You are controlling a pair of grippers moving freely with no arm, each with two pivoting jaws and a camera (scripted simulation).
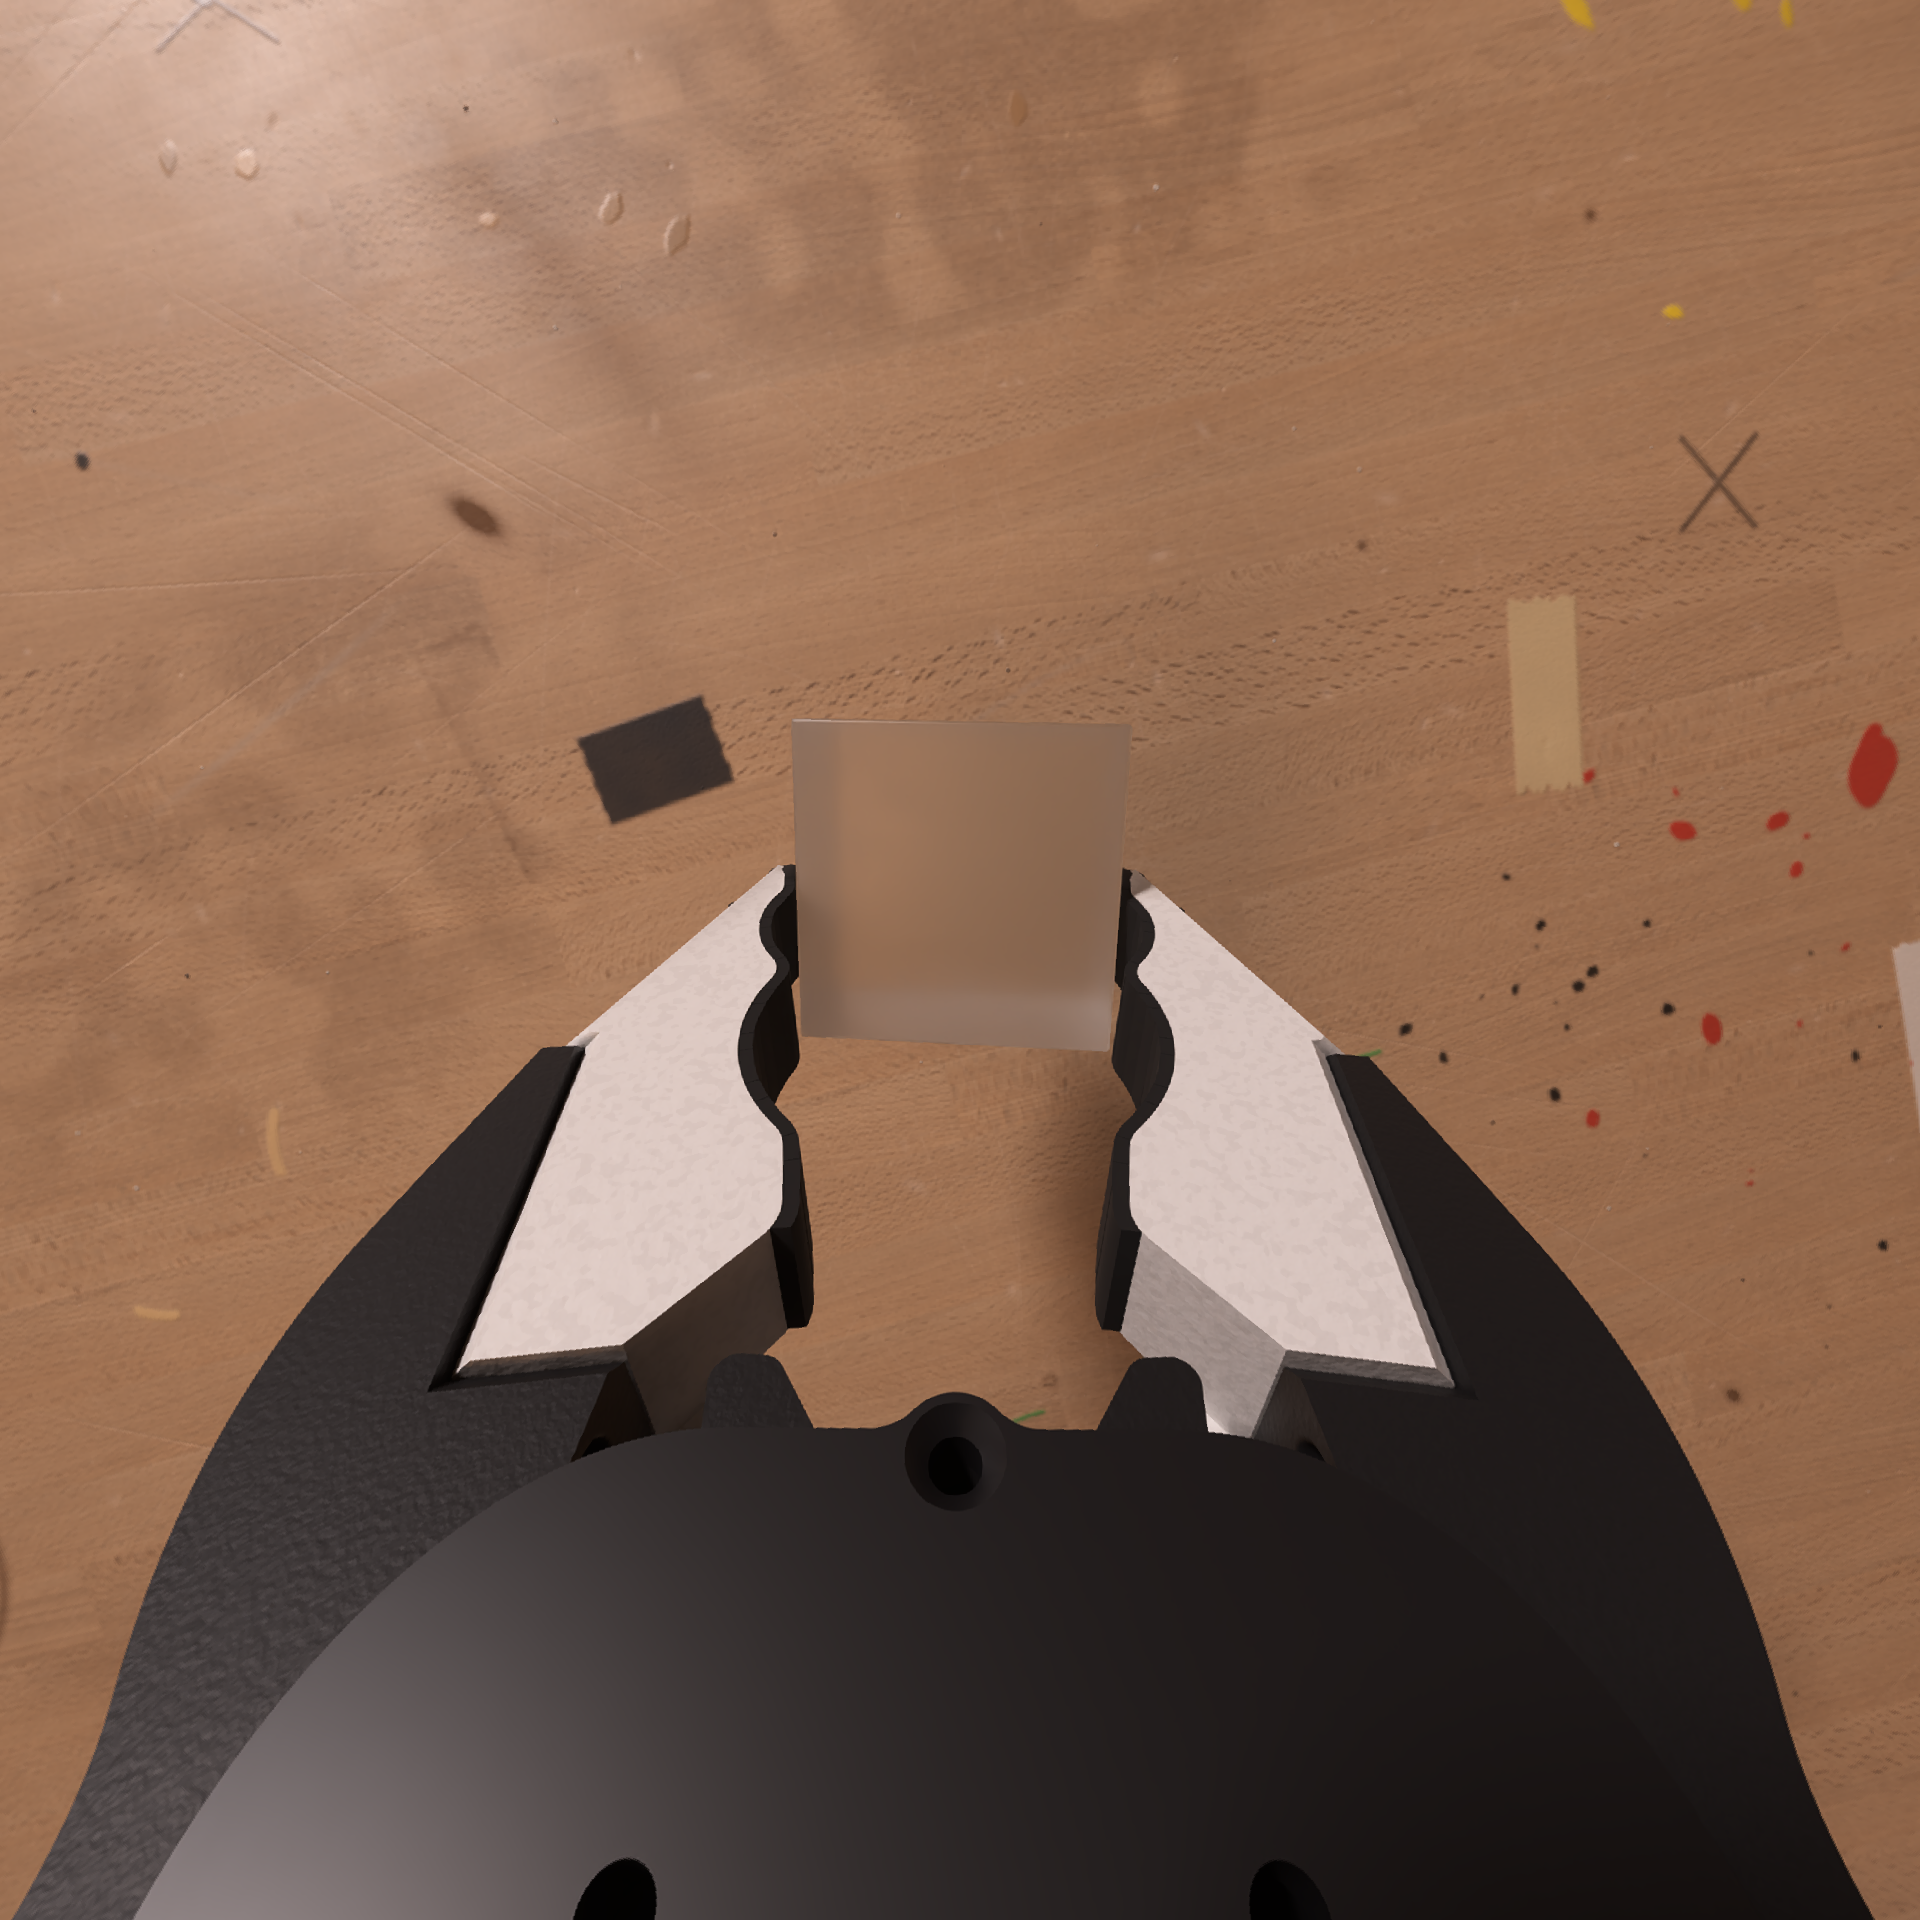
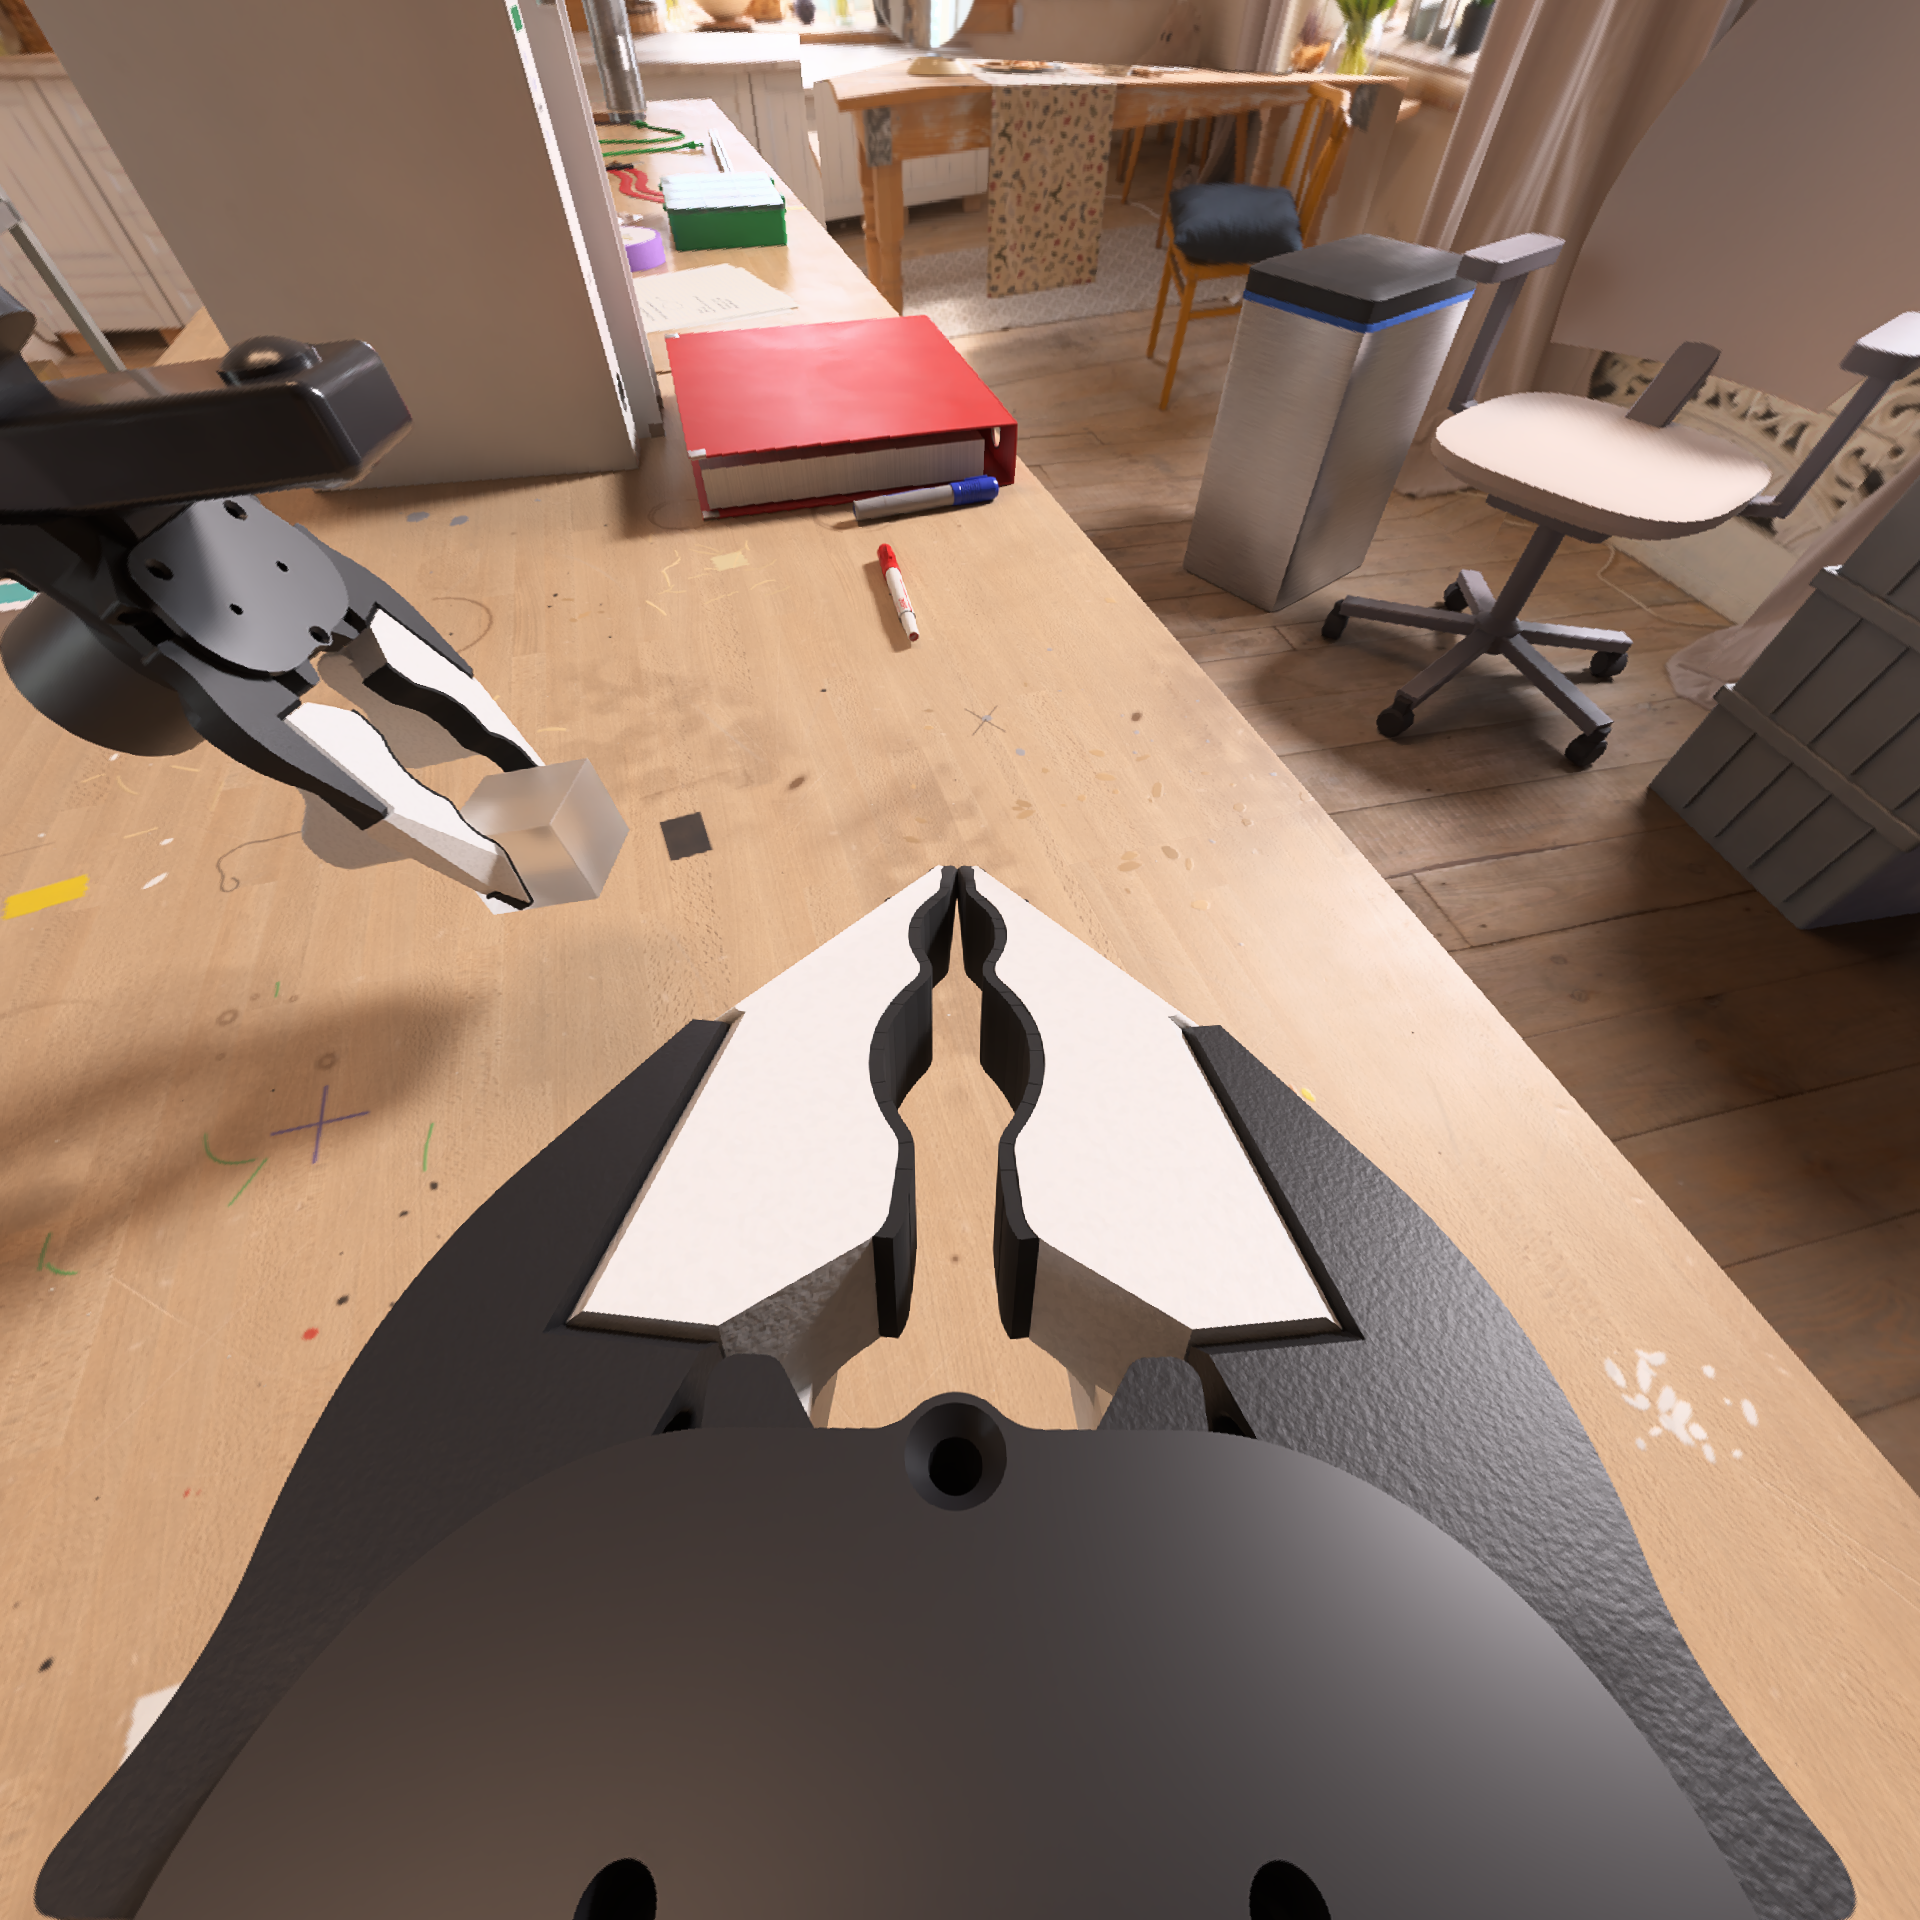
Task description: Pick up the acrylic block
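**Acrylic block sat between my left fingertips, ready to be lifted**

The acrylic block, a frosted, see-through cube, lay straight ahead of my left gripper, caught between the very tips of my two fingers. Only its near half sat inside the jaws; the far half stuck out beyond the tips. As a cube it had no long axis to line up with. My left jaws were parted just to the block's width, and each dark inner pad pressed flat against one side face, so I judged the block held. From my other side, the block appeared to rest on or barely above the wooden table; I could not tell which. A small dark square patch lay on the table just beyond and to the left of my left fingertips.

My right gripper was well apart from the block, which lay ahead and far to its left. Its jaws were nearly together, tips almost meeting, and held nothing. My left gripper was clearly the nearer one, so the lift depended on that shallow fingertip hold, which I judged might slip.
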